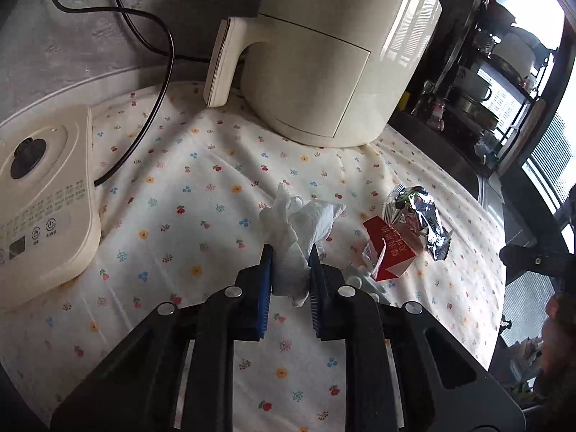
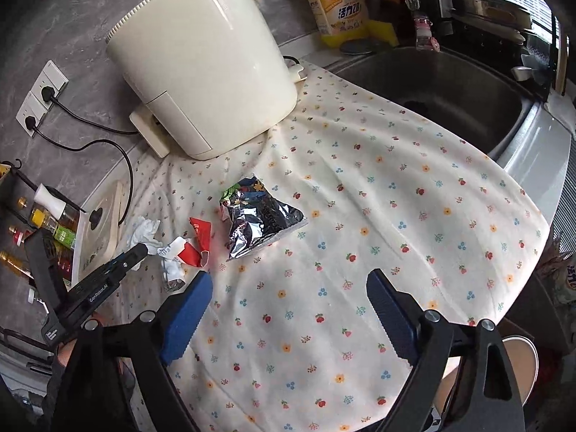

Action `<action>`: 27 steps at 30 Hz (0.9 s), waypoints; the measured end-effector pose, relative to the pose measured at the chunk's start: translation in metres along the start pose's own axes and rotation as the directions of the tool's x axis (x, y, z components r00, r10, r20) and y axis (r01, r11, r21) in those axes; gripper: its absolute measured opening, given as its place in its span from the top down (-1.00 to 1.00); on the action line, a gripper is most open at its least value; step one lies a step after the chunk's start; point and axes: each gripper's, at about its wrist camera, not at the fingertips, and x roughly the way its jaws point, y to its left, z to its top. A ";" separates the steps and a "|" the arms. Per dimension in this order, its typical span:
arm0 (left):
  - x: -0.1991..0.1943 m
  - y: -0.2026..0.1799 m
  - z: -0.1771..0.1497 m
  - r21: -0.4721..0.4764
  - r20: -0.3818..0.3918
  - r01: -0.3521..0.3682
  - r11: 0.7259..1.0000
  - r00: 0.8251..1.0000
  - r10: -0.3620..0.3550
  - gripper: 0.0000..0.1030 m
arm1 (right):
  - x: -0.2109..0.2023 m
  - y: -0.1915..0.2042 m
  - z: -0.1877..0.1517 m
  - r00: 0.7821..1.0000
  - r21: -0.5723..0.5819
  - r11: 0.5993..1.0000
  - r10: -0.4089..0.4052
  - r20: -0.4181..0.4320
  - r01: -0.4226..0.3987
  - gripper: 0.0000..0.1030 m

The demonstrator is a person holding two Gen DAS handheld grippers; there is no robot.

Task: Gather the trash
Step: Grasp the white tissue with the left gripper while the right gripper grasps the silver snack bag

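Note:
My left gripper (image 1: pixel 291 255) is shut on a crumpled white tissue (image 1: pixel 302 223) and holds it just over the flowered cloth (image 1: pixel 201 187). To its right lie a torn red and white carton (image 1: pixel 390 252) and a crumpled silver foil snack bag (image 1: pixel 421 216). In the right wrist view my right gripper (image 2: pixel 289 288) is wide open and empty above the cloth. The foil bag (image 2: pixel 261 217), the red carton (image 2: pixel 198 241) and the tissue (image 2: pixel 145 232) lie ahead and to its left, with the left gripper (image 2: pixel 142 250) at the tissue.
A cream air fryer (image 2: pixel 201 61) stands at the back of the cloth. A cream appliance base (image 1: pixel 43 194) with a black cord lies at left. A steel sink (image 2: pixel 442 90) is at right, a yellow detergent bottle (image 2: pixel 338 3) behind it. Sauce bottles (image 2: pixel 46 219) stand far left.

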 end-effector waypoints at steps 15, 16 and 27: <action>-0.013 0.033 0.010 -0.062 0.037 -0.030 0.998 0.999 0.033 0.64 | 0.081 -0.001 0.030 0.990 0.133 0.991 0.045 -0.130 -0.028 0.69; -0.016 0.030 0.010 -0.058 0.041 -0.030 0.998 0.999 0.033 0.64 | 0.084 -0.003 0.031 0.986 0.140 0.989 0.073 -0.150 -0.052 0.86; -0.037 -0.020 0.015 0.008 0.092 0.017 1.000 0.996 -0.018 0.64 | 0.007 -0.007 0.016 0.998 0.046 0.997 0.068 0.016 -0.069 0.96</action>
